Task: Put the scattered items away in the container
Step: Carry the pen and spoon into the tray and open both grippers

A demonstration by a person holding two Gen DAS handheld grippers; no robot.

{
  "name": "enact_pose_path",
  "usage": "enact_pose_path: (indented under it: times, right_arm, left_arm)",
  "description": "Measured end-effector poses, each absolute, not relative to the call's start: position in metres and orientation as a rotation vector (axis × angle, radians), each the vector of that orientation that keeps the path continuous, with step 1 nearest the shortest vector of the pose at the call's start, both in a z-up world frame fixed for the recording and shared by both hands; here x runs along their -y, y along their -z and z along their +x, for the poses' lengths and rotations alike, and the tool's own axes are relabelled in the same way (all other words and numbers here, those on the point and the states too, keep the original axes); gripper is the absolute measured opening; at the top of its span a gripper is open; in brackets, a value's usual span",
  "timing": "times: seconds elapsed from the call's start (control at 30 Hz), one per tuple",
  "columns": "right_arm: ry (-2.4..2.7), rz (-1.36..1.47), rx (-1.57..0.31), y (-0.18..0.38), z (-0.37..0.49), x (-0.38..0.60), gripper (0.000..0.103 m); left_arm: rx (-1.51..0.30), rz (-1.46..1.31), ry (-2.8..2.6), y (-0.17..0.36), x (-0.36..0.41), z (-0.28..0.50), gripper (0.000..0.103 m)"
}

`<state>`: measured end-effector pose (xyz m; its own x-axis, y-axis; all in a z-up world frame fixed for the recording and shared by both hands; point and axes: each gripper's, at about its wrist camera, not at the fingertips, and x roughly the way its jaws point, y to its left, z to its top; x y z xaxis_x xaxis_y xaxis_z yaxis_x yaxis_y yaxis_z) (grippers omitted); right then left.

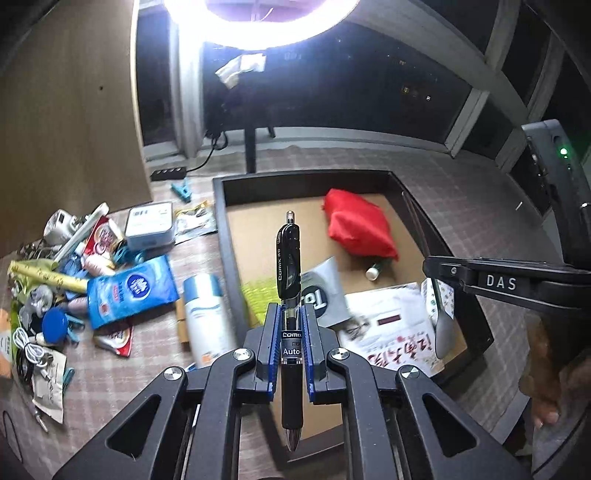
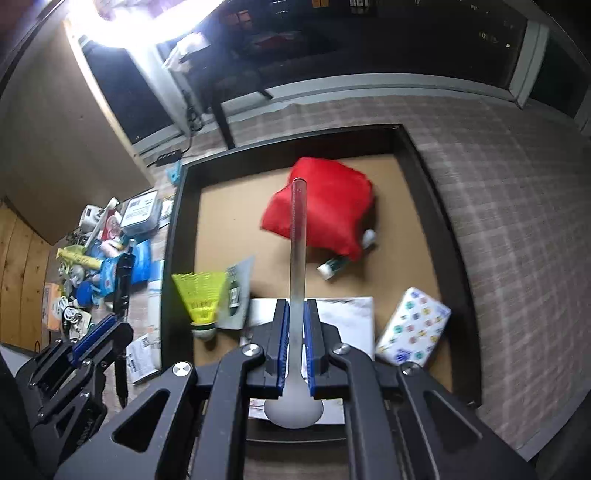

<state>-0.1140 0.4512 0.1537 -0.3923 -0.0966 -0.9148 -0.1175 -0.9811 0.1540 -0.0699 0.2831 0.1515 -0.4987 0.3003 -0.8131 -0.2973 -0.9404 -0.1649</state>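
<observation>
My left gripper [image 1: 291, 314] is shut on a black Comix pen [image 1: 288, 258], held over the near left part of the black-walled box [image 1: 221, 236] with a cardboard floor. My right gripper [image 2: 295, 314] is shut on a grey plastic spoon [image 2: 296, 258], handle pointing forward, above the box [image 2: 443, 229]. The spoon also shows in the left wrist view [image 1: 443, 321]. Inside the box lie a red cloth bag [image 2: 325, 206], a yellow shuttlecock [image 2: 201, 295], a patterned tissue pack [image 2: 413, 328], a small glue bottle [image 2: 332, 266] and printed papers [image 1: 391, 332].
A heap of scattered items [image 1: 74, 280] lies on the checked cloth left of the box: a blue wet-wipe pack [image 1: 131, 291], a white tube [image 1: 207, 317], a white box [image 1: 149, 225], cables, clips. A ring lamp [image 1: 258, 22] shines above. The left gripper shows in the right wrist view [image 2: 99, 332].
</observation>
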Motion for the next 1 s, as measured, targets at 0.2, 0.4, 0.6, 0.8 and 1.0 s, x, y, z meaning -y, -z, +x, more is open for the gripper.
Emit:
enact_pose_path:
  times: [0.2,0.4,0.6,0.8,1.0]
  right_arm:
    - [-2.589,-1.709,-0.311,-0.151,-0.12,-0.471,0.008]
    - [-2.609,-1.682,-0.293,-0.154,-0.126,-0.476,0.032]
    - [-2.664,-1.641,-0.252,-0.162,-0.129,-0.472,0.049]
    - [-2.681,-1.642,-0.248,-0.162,-0.131,-0.466,0.049]
    - [-2.691,-1.654,-0.232,-0.161,-0.13,-0.46,0.049]
  left_arm:
    - [-0.02,-1.329,-2.459,-0.152,-0.302,-0.073,0.01]
    - [-0.055,-1.282,-2.506,-0.158,-0.311,-0.074,0.066]
    - [-0.091,-1.25,-2.518,-0.163,-0.314,-0.074,0.065]
    - [-0.084,-1.241,-2.523,-0.166,-0.313,-0.074,0.065]
    - [-0.065,-1.251,-2.526,-0.165,-0.304,-0.072,0.065]
